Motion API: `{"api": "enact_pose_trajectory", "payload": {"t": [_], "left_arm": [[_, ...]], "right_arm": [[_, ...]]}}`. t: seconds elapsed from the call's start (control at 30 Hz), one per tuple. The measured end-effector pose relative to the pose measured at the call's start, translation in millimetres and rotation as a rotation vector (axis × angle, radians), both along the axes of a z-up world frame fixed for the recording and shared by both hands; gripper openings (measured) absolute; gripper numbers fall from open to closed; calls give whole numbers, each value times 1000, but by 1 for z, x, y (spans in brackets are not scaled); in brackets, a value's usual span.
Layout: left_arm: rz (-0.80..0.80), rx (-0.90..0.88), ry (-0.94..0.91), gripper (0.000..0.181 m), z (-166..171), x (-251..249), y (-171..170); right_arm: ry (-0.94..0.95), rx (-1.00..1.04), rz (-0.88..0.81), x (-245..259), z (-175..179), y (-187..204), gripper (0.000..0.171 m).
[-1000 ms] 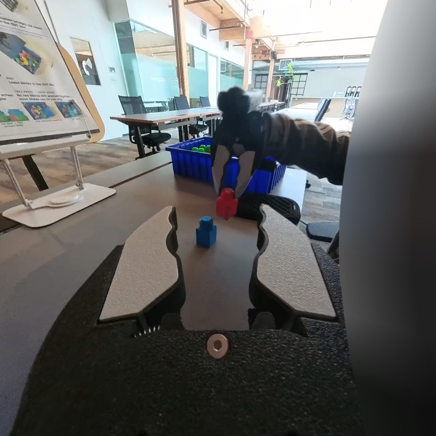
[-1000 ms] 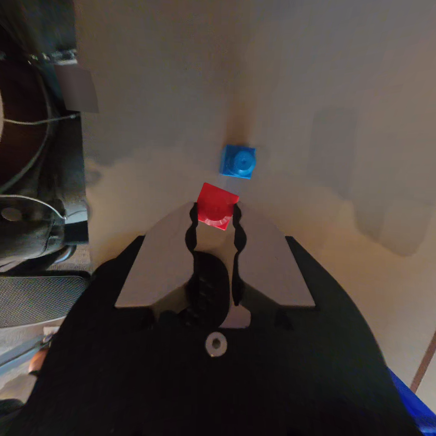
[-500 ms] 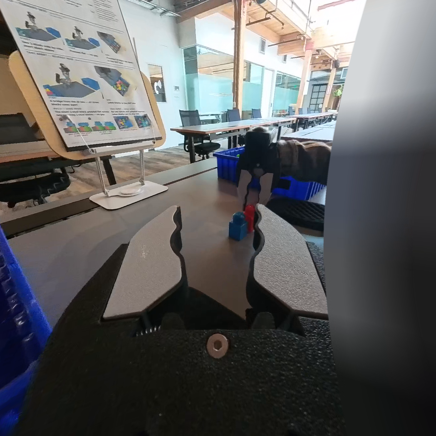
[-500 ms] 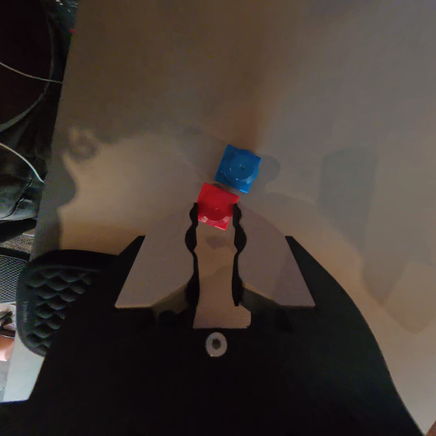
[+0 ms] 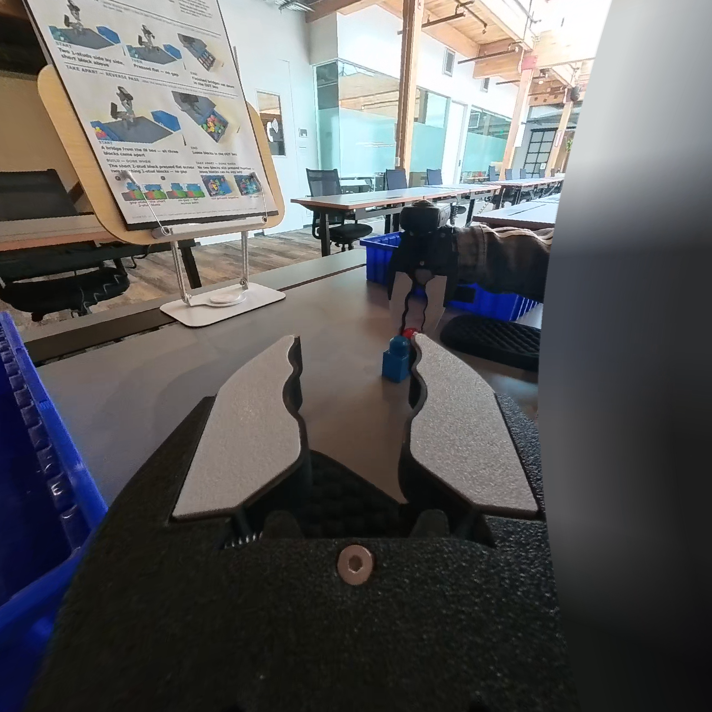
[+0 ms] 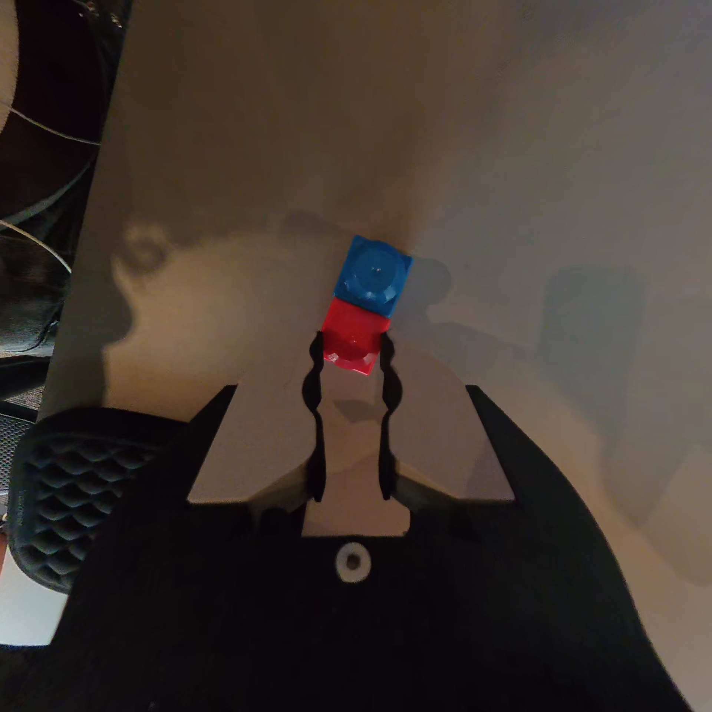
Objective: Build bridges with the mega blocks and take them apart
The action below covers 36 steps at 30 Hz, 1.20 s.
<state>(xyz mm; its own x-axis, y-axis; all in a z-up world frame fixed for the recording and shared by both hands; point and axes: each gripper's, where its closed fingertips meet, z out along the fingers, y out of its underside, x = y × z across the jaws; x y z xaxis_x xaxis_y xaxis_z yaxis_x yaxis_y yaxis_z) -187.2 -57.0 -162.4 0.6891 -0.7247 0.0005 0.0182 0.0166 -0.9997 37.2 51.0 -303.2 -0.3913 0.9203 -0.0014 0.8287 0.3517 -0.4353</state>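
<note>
Near bin (image 5: 34, 481): blue plastic, ribbed wall, at the left edge of the left wrist view; its contents cannot be seen.
Far bin (image 5: 379, 256): blue plastic, on the table right of centre in the left wrist view, partly behind the right gripper and a sleeve (image 5: 501, 258); its contents are hidden.
Red block (image 6: 352, 339): single-stud, glossy, at centre of the right wrist view, sitting on the table; in the left wrist view only a sliver of its top shows behind the blue one.
Blue block (image 6: 371, 275): single-stud, square base with round stud, upright on the table, directly above the red block in the right wrist view and touching it side to side.
Right gripper (image 6: 350, 339): fingers closed against the red block's two sides, gripping it from above.
Left gripper (image 5: 356, 339): fingers spread wide, nothing between them; the blue block appears just inside the right fingertip in the left wrist view.
Table (image 5: 215, 358): dark, smooth top.
Sheet stand (image 5: 215, 300): white base with a tilted board holding a printed sheet, upper left of the left wrist view.
Pad (image 5: 493, 339): black, textured, right of the blocks.
</note>
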Motion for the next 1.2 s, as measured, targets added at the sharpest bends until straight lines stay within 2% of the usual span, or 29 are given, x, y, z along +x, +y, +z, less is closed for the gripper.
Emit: {"api": "enact_pose_trajectory", "payload": {"t": [0.43,0.77,0.93,1.07,1.1,1.17,1.2], "left_arm": [[-5,-13,48,52,-5,4,-3],[5,-24,74,51,-10,2,-6],[26,-18,94,53,-10,-2,-4],[80,15,121,66,1,-19,6],[92,38,121,74,6,-26,11],[59,79,37,112,24,-37,18],[15,75,-39,123,35,-43,20]], "right_arm": [[46,-10,1,-1,0,-1,28],[88,-23,-11,-6,6,-1,35],[125,-44,-22,-10,22,-6,51],[233,-35,-51,-19,56,-15,70],[284,-26,-61,-22,67,-17,74],[425,2,-75,-30,93,-24,79],[506,18,-82,-34,106,-28,79]]}}
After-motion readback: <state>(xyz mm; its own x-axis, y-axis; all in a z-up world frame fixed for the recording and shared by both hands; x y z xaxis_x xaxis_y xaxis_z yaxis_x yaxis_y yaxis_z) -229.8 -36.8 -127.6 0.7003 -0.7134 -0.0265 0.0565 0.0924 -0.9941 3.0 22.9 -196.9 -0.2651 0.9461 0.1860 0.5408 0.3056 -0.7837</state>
